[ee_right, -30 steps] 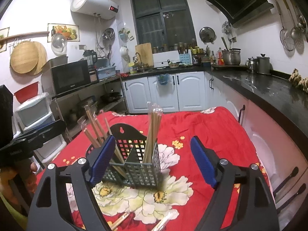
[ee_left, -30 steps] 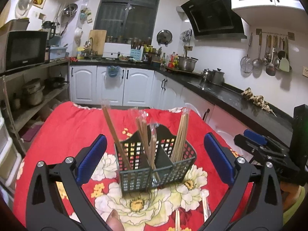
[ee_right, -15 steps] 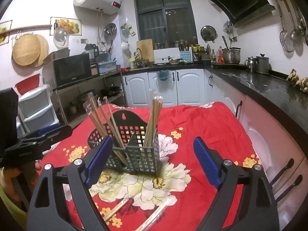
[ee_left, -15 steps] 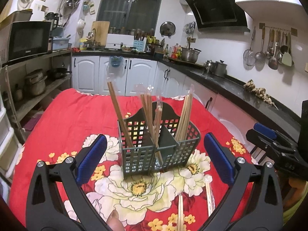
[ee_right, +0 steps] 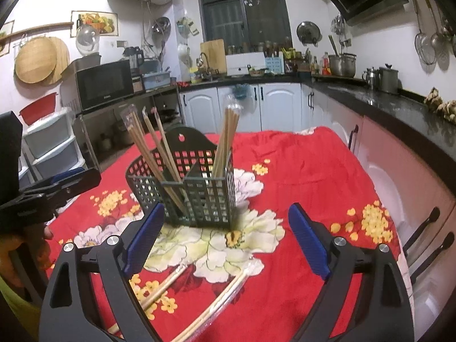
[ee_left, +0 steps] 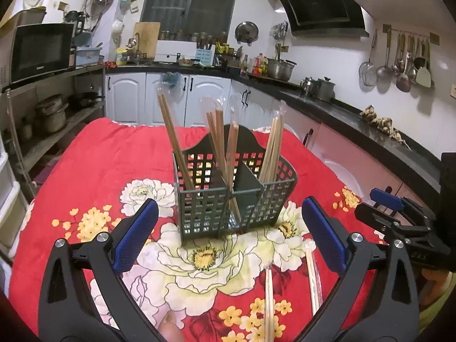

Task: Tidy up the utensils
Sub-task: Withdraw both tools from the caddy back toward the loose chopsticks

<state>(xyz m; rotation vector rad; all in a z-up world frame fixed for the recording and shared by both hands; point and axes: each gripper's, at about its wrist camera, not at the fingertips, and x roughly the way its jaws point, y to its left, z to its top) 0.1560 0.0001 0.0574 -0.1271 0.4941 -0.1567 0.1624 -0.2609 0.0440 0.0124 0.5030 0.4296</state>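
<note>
A dark grid basket [ee_left: 211, 208] [ee_right: 205, 199] stands on the red floral tablecloth [ee_left: 94, 156], and wrapped chopsticks [ee_left: 173, 139] lean in its compartments. Two more wrapped pairs of chopsticks [ee_left: 269, 299] [ee_right: 162, 287] lie loose on the cloth in front of it. My left gripper [ee_left: 229, 202] hovers open on the near side of the basket, nothing between its fingers. My right gripper [ee_right: 226, 208] is beside it, over the loose pairs; its jaws are opening and hold nothing. Each gripper shows at the edge of the other's view [ee_left: 399, 216] [ee_right: 51, 191].
The table's right edge runs beside a black kitchen counter [ee_right: 399, 108] and pink cabinets. A shelf with a microwave [ee_right: 105, 85] and storage drawers stands to the left. A fingertip [ee_left: 171, 327] shows at the bottom of the left wrist view.
Both grippers have sunk toward the table, and the loose chopsticks on the cloth have come further into view. The right gripper's fingers stand slightly wider apart.
</note>
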